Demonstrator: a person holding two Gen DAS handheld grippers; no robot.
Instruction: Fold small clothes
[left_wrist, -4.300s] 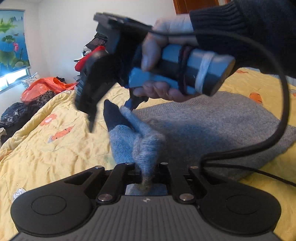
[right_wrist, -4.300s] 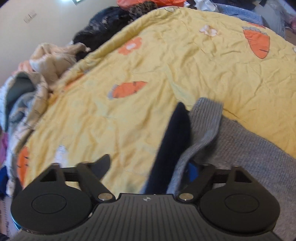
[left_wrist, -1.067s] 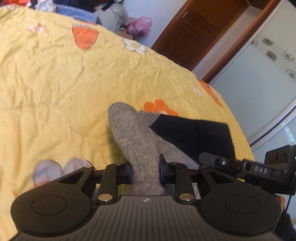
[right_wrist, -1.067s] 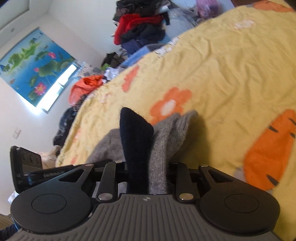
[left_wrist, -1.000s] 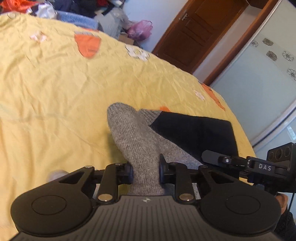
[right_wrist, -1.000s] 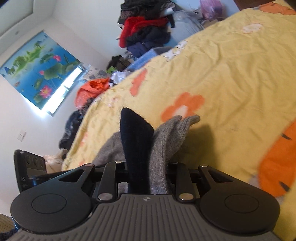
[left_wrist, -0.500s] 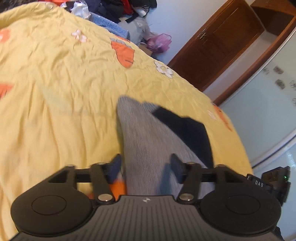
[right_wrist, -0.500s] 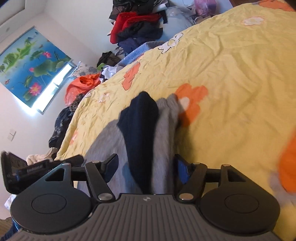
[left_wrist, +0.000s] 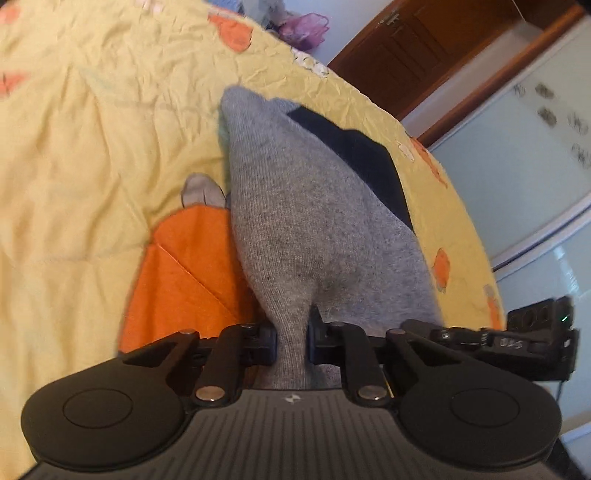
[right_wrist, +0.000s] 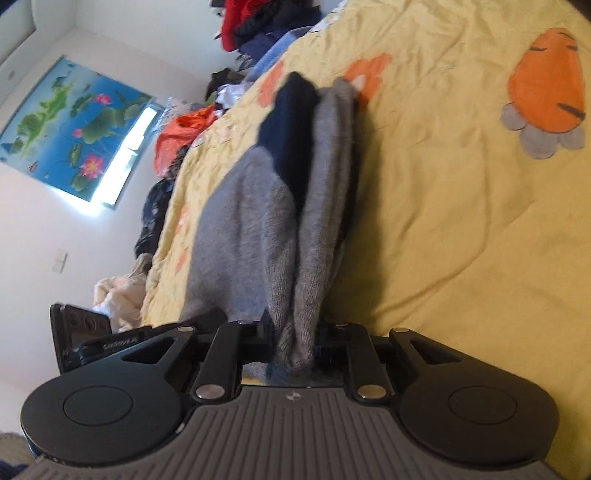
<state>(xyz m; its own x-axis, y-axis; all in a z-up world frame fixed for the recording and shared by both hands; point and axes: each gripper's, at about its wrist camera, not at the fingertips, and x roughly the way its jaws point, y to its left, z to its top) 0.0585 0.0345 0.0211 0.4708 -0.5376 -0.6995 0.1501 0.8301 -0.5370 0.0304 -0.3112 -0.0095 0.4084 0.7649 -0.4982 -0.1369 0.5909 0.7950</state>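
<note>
Carrot-print yellow bedspread (left_wrist: 92, 147), cluttered bedroom

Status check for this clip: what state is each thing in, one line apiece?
Left hand-held gripper: jaws closing, pinching grey knit.
Right hand-held gripper: jaws closing, pinching bunched knit.
Grey and navy sweater: folded, stretched between both grippers over the bed.
Yellow quilt: spread, wrinkled.
Wooden door: shut.
</note>
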